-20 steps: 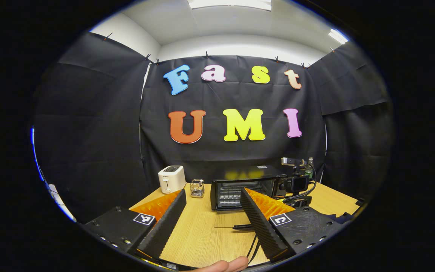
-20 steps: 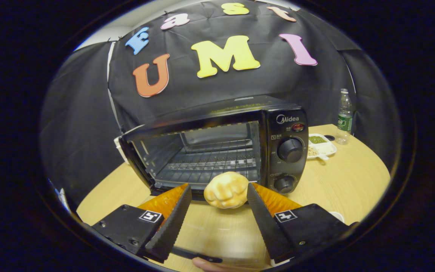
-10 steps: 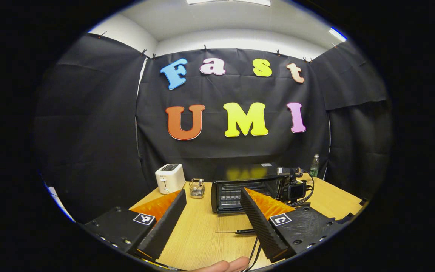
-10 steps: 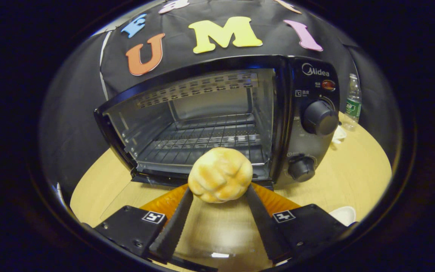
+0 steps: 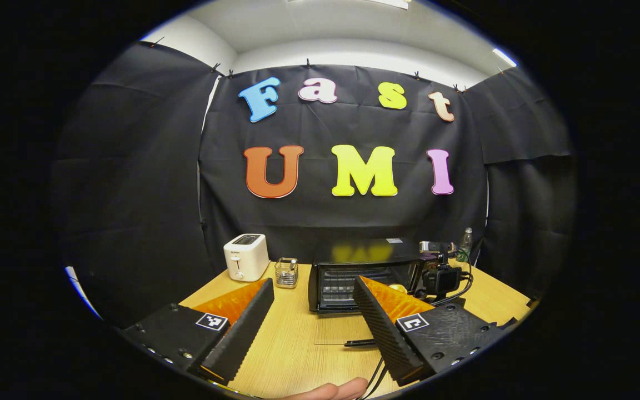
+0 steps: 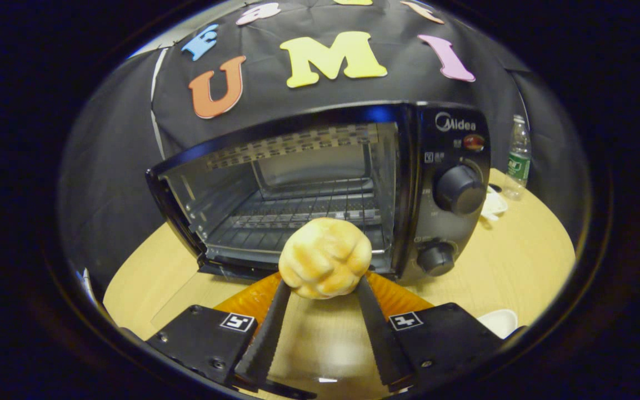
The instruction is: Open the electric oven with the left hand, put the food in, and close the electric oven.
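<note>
The black electric oven (image 6: 320, 183) stands open, its wire rack (image 6: 303, 205) bare and its glass door folded down flat toward me. My right gripper (image 6: 324, 282) is shut on a golden bread bun (image 6: 325, 256), held just in front of the oven mouth above the lowered door. In the left gripper view the oven (image 5: 348, 272) sits farther off on the wooden table (image 5: 292, 344), with the door handle (image 5: 360, 343) lying near me. My left gripper (image 5: 313, 282) hangs open over the table, holding nothing. The right gripper (image 5: 439, 276) and the bun (image 5: 398, 289) show by the oven's right side.
A white toaster (image 5: 246, 256) and a small wire holder (image 5: 286, 271) stand left of the oven. A plastic bottle (image 6: 518, 158) and a white dish (image 6: 492, 203) sit behind its right side, a white bowl (image 6: 499, 320) near me. Two control knobs (image 6: 459, 189) face me.
My right gripper's fingers have drawn together on the bun, and it has moved close to the oven mouth, then eased back slightly. The left gripper stays open, hardly shifted.
</note>
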The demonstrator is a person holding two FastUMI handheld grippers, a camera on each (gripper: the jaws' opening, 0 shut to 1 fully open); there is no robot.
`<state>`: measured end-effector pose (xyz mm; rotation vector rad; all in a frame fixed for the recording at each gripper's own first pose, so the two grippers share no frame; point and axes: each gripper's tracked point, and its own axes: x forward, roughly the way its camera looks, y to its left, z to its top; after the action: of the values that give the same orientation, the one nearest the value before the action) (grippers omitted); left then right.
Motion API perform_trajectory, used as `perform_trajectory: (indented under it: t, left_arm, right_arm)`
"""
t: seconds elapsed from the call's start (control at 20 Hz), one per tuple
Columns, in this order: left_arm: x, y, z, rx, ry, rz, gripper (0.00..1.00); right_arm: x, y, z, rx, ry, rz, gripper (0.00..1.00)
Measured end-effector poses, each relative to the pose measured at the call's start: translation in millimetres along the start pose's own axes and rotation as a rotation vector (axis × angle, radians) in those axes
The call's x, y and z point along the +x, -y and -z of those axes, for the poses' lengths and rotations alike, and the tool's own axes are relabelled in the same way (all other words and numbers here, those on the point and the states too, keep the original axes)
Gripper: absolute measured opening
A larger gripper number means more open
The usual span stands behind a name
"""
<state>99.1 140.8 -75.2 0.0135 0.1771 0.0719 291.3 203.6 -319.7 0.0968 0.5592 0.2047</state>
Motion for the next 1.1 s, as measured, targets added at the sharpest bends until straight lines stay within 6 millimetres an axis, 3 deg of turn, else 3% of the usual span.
perform_trajectory:
  t: [0.15, 0.25, 0.3, 0.45, 0.6, 0.85, 0.9, 1.0, 1.1]
  left_arm:
    - [0, -3, -1, 0.002, 0.005, -0.007, 0.95]
    - [-1, -7, 0, -0.004, 0.004, -0.014, 0.95]
    - [-2, -6, 1, -0.008, -0.002, -0.016, 0.94]
    - [-8, -8, 2, 0.007, -0.012, -0.026, 0.95]
    - [-12, -13, 1, 0.012, -0.008, -0.041, 0.94]
    - [-11, -11, 6, 0.001, -0.029, -0.045, 0.95]
    - [-10, -12, 6, 0.0, -0.032, -0.046, 0.95]
    - [-10, -9, 7, 0.001, -0.032, -0.042, 0.95]
    - [-8, -5, 10, 0.0, -0.035, -0.033, 0.94]
  right_arm:
    - [13, -24, -21, -0.071, 0.036, -0.029, 0.71]
    - [26, -51, -11, -0.023, -0.064, -0.1, 0.73]
    - [35, -55, -10, -0.024, -0.088, -0.083, 0.72]
    - [39, -64, -34, -0.054, -0.057, -0.075, 0.72]
    - [51, -55, -56, -0.071, 0.011, -0.027, 0.72]
    - [76, -52, -66, -0.05, 0.035, -0.032, 0.73]
    - [78, -49, -62, -0.04, 0.044, -0.034, 0.82]
    - [68, -43, -61, -0.001, 0.059, -0.058, 1.0]
    - [52, -36, -55, 0.007, 0.058, -0.07, 0.96]
